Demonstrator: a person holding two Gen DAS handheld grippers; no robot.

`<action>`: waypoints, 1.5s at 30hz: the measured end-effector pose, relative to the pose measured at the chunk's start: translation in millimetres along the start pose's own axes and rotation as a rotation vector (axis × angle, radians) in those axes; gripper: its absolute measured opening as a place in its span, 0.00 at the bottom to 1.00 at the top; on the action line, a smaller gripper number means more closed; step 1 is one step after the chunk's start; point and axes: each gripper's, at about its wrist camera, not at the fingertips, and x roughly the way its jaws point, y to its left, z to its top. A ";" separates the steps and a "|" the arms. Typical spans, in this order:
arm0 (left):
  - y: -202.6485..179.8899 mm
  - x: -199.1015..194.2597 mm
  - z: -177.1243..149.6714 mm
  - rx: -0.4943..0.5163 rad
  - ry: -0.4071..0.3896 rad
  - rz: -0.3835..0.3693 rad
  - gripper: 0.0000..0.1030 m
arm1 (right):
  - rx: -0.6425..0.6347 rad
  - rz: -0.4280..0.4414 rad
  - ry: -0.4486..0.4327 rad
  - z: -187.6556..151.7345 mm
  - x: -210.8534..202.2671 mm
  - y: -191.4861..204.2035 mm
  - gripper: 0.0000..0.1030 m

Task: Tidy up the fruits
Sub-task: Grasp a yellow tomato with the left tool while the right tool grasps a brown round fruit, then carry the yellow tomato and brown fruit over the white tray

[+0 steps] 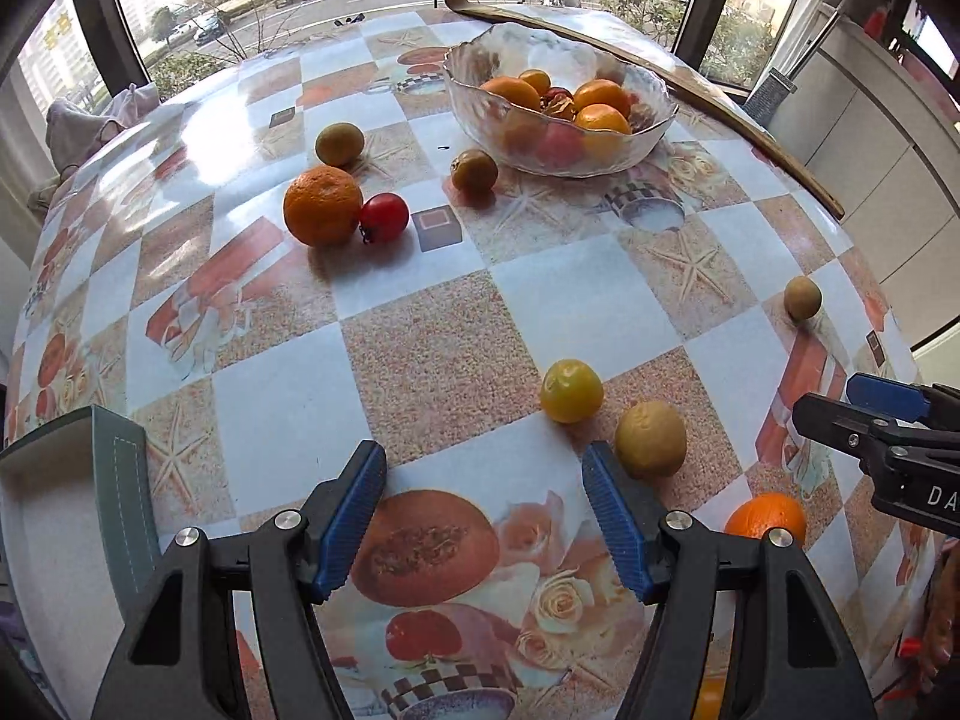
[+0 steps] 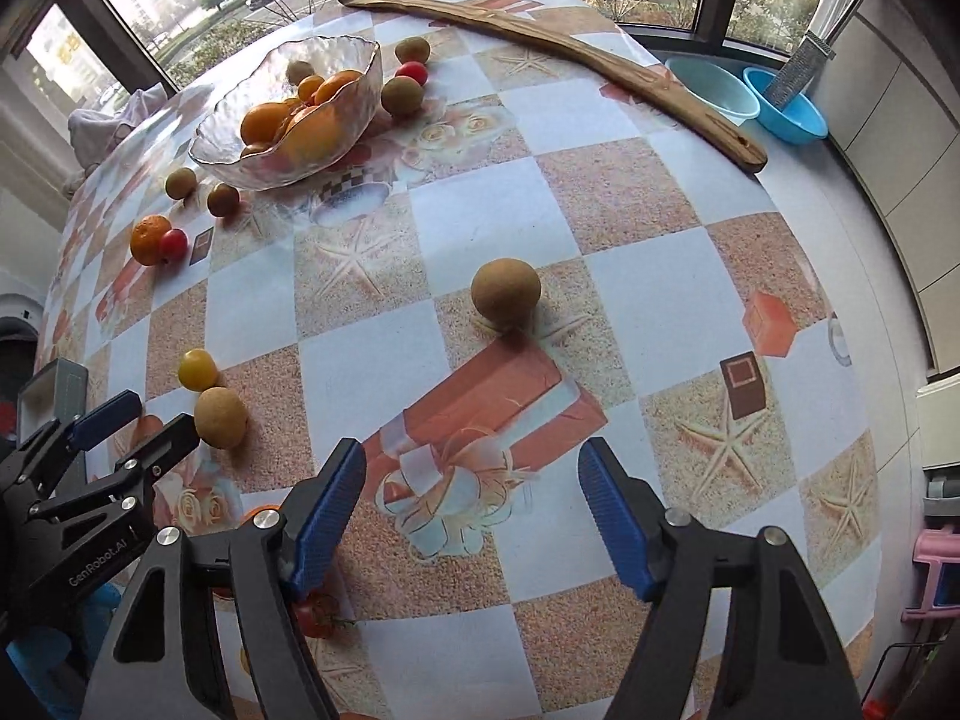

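Observation:
My left gripper (image 1: 480,480) hangs open over the patterned tablecloth with nothing between its fingers. A yellow fruit (image 1: 571,391) and a tan fruit (image 1: 650,439) lie just beyond its right finger, and an orange (image 1: 765,517) lies further right. My right gripper (image 2: 474,480) is open too, with a round brown fruit (image 2: 505,295) on the table ahead of it. A glass bowl (image 1: 474,114) holding several oranges stands at the far side. An orange (image 1: 323,205), a red tomato (image 1: 384,217) and two greenish-brown fruits (image 1: 339,144) lie near it.
A long curved wooden piece (image 2: 570,54) lies along the table's far edge. Two blue basins (image 2: 786,108) sit on the sill at the right. A grey box (image 1: 114,480) stands at the near left. A small tomato (image 2: 318,612) lies under the right gripper's left finger.

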 end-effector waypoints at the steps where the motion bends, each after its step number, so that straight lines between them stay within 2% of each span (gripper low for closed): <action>1: -2.3 1.7 3.0 0.004 -0.002 0.003 0.67 | -0.002 0.000 0.001 2.7 2.8 -1.0 0.69; 13: -19.0 9.4 18.4 -0.011 -0.018 0.044 0.66 | -0.034 -0.010 -0.040 35.9 13.2 1.7 0.67; 15: -20.4 8.0 18.7 -0.010 -0.021 0.045 0.51 | -0.043 -0.019 -0.047 37.8 13.8 3.2 0.56; 16: -22.0 7.3 19.5 -0.006 -0.017 0.043 0.46 | -0.047 -0.022 -0.050 39.8 13.9 3.8 0.54; 18: -25.3 6.7 20.9 0.003 -0.011 0.041 0.27 | -0.057 -0.018 -0.053 40.6 13.0 6.2 0.44; 19: -26.5 6.5 21.7 0.005 -0.011 0.037 0.24 | -0.064 -0.017 -0.055 41.7 13.0 7.3 0.40; 20: -26.8 7.0 22.9 0.001 -0.012 0.030 0.22 | -0.073 -0.018 -0.056 41.5 12.6 8.8 0.30; 21: -26.0 6.6 22.9 -0.009 -0.013 0.015 0.22 | -0.080 -0.016 -0.057 43.1 12.7 8.9 0.27; 24: -19.5 2.1 21.3 -0.066 -0.019 -0.052 0.22 | -0.068 0.022 -0.044 44.0 12.3 6.3 0.27; 28: -9.3 -8.7 16.2 -0.113 -0.031 -0.079 0.22 | -0.023 0.066 -0.030 36.7 6.4 -0.7 0.27; 36: 9.4 -29.9 0.1 -0.130 -0.042 -0.070 0.22 | -0.014 0.111 -0.016 18.8 -8.3 8.0 0.27; 45: 31.2 -59.7 -22.5 -0.154 -0.078 -0.042 0.22 | -0.058 0.149 -0.024 8.1 -26.9 41.1 0.27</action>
